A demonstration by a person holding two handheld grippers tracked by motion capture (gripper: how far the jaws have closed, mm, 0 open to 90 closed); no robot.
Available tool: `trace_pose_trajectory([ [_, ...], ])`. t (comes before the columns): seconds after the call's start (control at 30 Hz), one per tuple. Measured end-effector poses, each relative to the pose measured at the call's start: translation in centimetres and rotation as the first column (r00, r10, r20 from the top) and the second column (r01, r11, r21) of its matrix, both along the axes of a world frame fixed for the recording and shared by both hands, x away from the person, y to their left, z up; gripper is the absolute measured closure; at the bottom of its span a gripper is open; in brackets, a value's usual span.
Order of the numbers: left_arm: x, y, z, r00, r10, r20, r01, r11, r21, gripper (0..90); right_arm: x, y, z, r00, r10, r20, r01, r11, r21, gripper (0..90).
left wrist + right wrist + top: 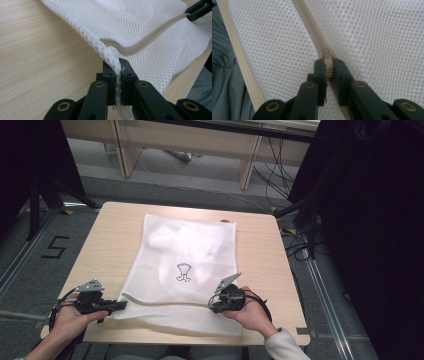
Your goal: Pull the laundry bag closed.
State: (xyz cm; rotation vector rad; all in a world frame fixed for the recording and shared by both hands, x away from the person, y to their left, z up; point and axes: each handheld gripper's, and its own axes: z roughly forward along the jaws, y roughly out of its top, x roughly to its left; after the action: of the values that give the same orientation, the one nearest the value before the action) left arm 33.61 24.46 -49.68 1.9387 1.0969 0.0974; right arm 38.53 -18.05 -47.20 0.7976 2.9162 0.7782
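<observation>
- High view: white mesh laundry bag [185, 265] flat on the wooden table [110, 240], stretched between left gripper [119, 305] at its near left corner and right gripper [214, 308] near its near right side, white garment [175, 240] visible inside, well beyond both sets of jaws.
- Left gripper view: left gripper [119, 65] clamped on the bag's corner fabric [110, 53], mesh bunched between the two black jaws; beige zipper [140, 45] running away just beyond the jaw tips, toward the other gripper [197, 10] at far upper right.
- Right gripper view: right gripper [327, 63] pinched on the beige zipper pull [327, 67], pull sitting right between the jaw tips; zipper track [309, 20] leading straight ahead and up-left; mesh on both sides of the jaws; table edge [239, 62] off to the left.
</observation>
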Motion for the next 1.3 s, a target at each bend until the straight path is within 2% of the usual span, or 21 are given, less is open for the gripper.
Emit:
trace_pose_trajectory([
  [1.3,0.0,0.0,0.0,1.0000,0.006,0.000,-0.006,0.9999,-0.009,84.5,-0.1,-1.1,0.0,1.0000,-0.005,0.001,0.004,0.9999,0.013,82.3],
])
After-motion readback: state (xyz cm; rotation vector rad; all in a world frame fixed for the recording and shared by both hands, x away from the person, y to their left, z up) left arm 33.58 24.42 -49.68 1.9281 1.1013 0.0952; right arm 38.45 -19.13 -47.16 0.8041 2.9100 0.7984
